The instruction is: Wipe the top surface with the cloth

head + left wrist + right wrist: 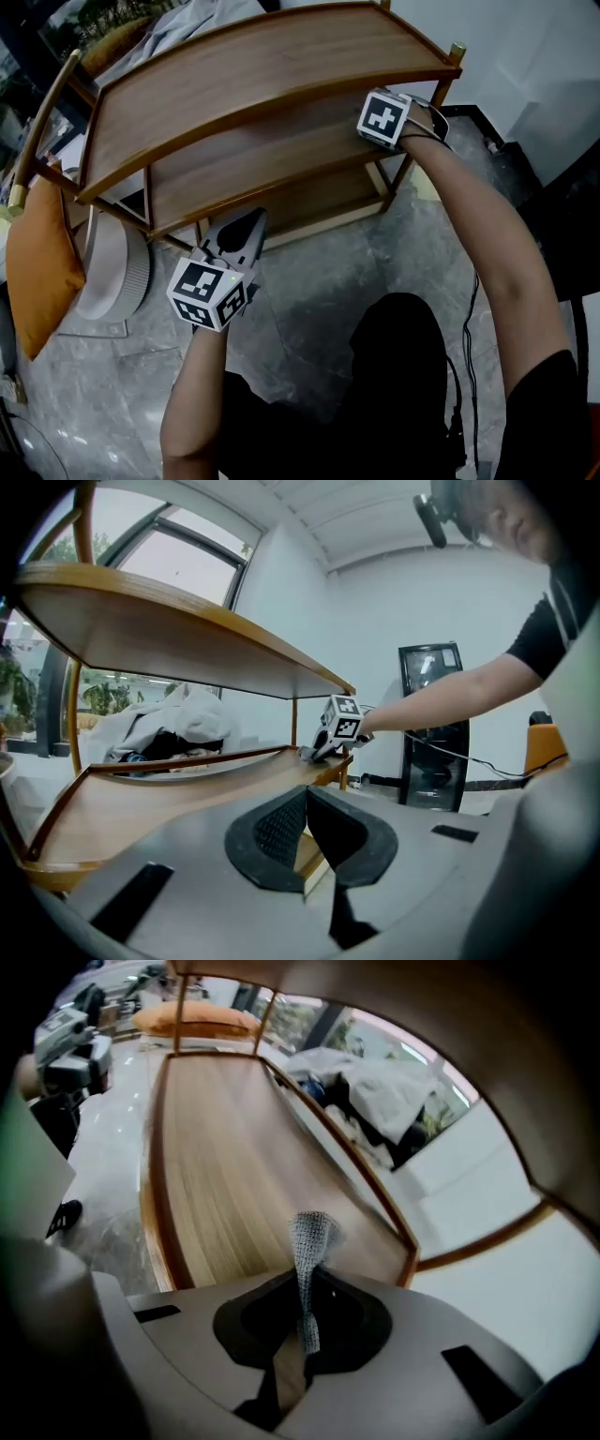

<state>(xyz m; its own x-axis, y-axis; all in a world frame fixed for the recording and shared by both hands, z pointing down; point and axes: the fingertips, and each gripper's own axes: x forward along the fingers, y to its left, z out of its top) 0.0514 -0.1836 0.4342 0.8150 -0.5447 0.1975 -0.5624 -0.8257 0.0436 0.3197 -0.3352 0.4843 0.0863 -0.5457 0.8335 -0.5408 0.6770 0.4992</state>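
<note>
Under the top surface (253, 70), at the middle shelf's (225, 1147) right end, the right gripper (305, 1321) pinches the grey cloth (311, 1237); nearer, the left gripper (305, 827) hangs low, jaws pressed together, empty.

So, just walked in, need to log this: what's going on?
A person works a wooden shelf unit with two grippers. The right gripper pinches a small grey cloth over the middle shelf, beneath the top surface. The left gripper is shut, empty, in front of the unit.
</note>
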